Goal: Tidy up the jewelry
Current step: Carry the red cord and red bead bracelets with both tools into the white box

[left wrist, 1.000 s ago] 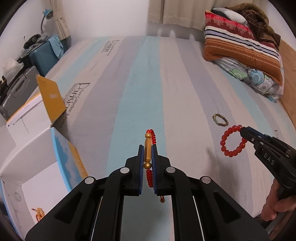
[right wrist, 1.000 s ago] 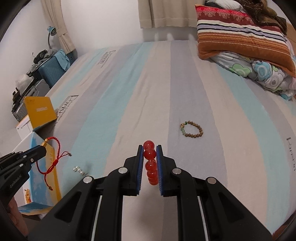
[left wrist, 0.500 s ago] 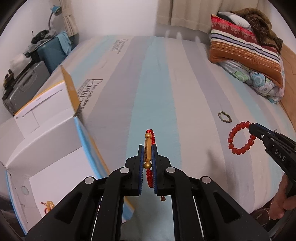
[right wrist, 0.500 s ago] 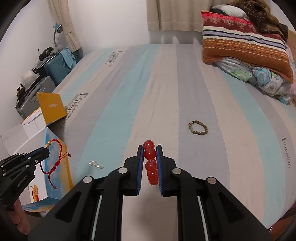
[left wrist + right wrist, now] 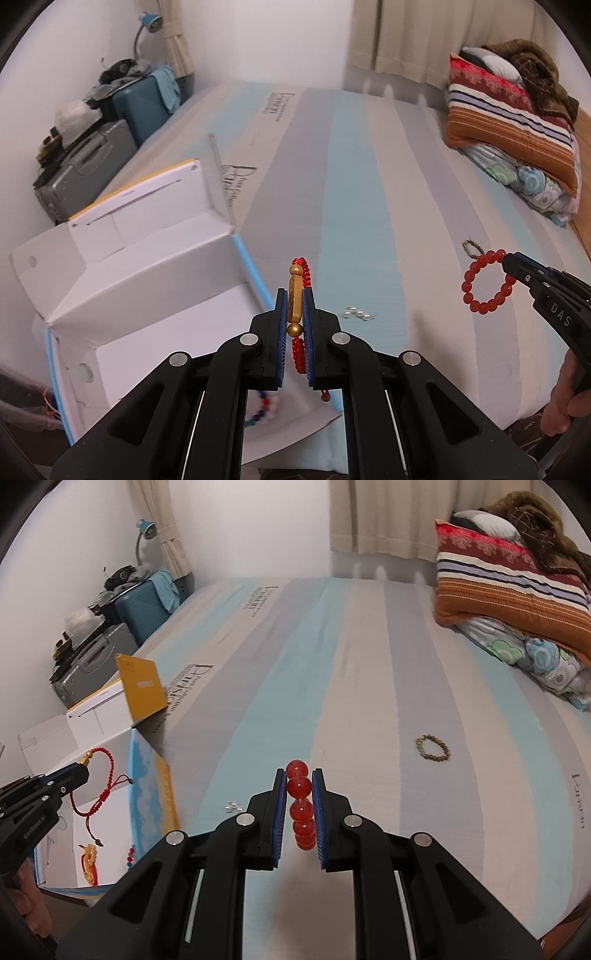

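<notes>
- Jewelry piece one, a red woven cord bracelet with a gold tube bead (image 5: 295, 303), sits pinched between the blue pads of the left gripper (image 5: 294, 314) at centre of the left wrist view; jaws nearly closed on it, cord tail hanging below.
- Same bracelet (image 5: 96, 780) shows at left of the right wrist view, dangling from the left gripper tip (image 5: 79, 773) over the box.
- Red round-bead bracelet (image 5: 301, 805) clamped between the right gripper (image 5: 300, 794) pads, centre of the right wrist view; jaws narrow, closed on the beads.
- Left wrist view, right edge: that bead loop (image 5: 487, 281) hangs from the right gripper tip (image 5: 511, 260) above the bed.
- Open white cardboard box with blue edge (image 5: 147, 295) fills lower left of the left wrist view, just beside and below the left gripper; a multicoloured bead string (image 5: 264, 410) lies in it.
- Right wrist view, lower left: a yellow charm (image 5: 89, 862) on the box floor (image 5: 110, 830).
- Small silver earrings (image 5: 357, 314) on the striped mattress (image 5: 369, 184), right of the left fingers.
- Brown-green bead bracelet (image 5: 433, 748) lies on the mattress, right of centre, well apart from both grippers.
- Striped pillow (image 5: 509, 587) upper right.
</notes>
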